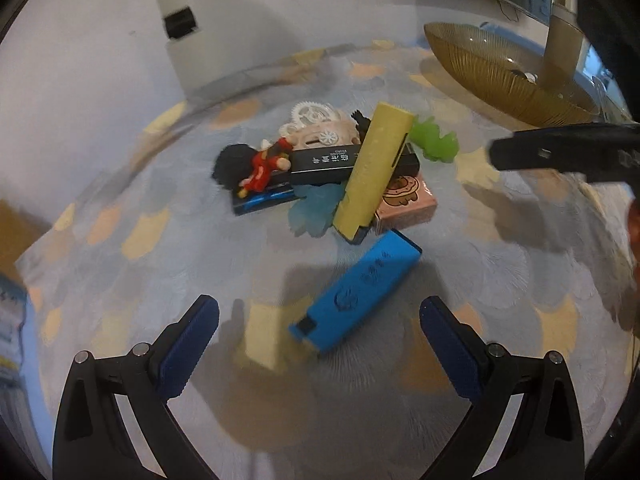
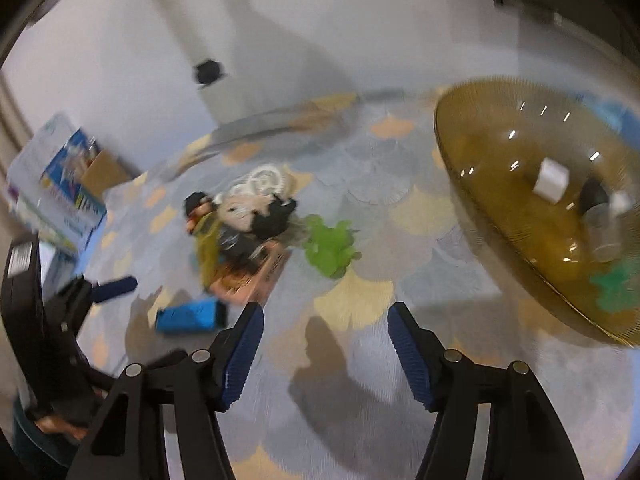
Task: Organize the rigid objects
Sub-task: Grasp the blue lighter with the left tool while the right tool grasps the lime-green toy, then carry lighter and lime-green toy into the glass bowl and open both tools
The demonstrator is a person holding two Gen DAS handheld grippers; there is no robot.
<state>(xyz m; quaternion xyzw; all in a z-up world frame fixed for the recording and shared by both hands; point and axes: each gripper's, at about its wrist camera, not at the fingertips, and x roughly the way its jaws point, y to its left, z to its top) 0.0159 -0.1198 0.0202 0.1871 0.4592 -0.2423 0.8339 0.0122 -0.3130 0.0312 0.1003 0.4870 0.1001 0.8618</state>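
A heap of small things lies on the patterned cloth: a yellow box [image 1: 372, 172] leaning over a black box [image 1: 332, 162], a pink box [image 1: 408, 204], a red figurine [image 1: 260, 168], a white gear toy [image 1: 316, 118] and a green toy [image 1: 436, 142]. A blue box [image 1: 356, 292] lies apart, nearer me. My left gripper [image 1: 319, 306] hovers open above its near end, not touching. My right gripper [image 2: 325, 314] is open over bare cloth with nothing between its fingers, in front of the green toy [image 2: 332, 244] and beside the blue box [image 2: 188, 316].
An amber ribbed glass bowl [image 2: 492, 160] stands at the right, holding a white cube [image 2: 552, 180] and other small items. It also shows at the far right [image 1: 492, 76]. Printed cartons [image 2: 68, 184] are stacked at the left, off the cloth. A wall rises behind.
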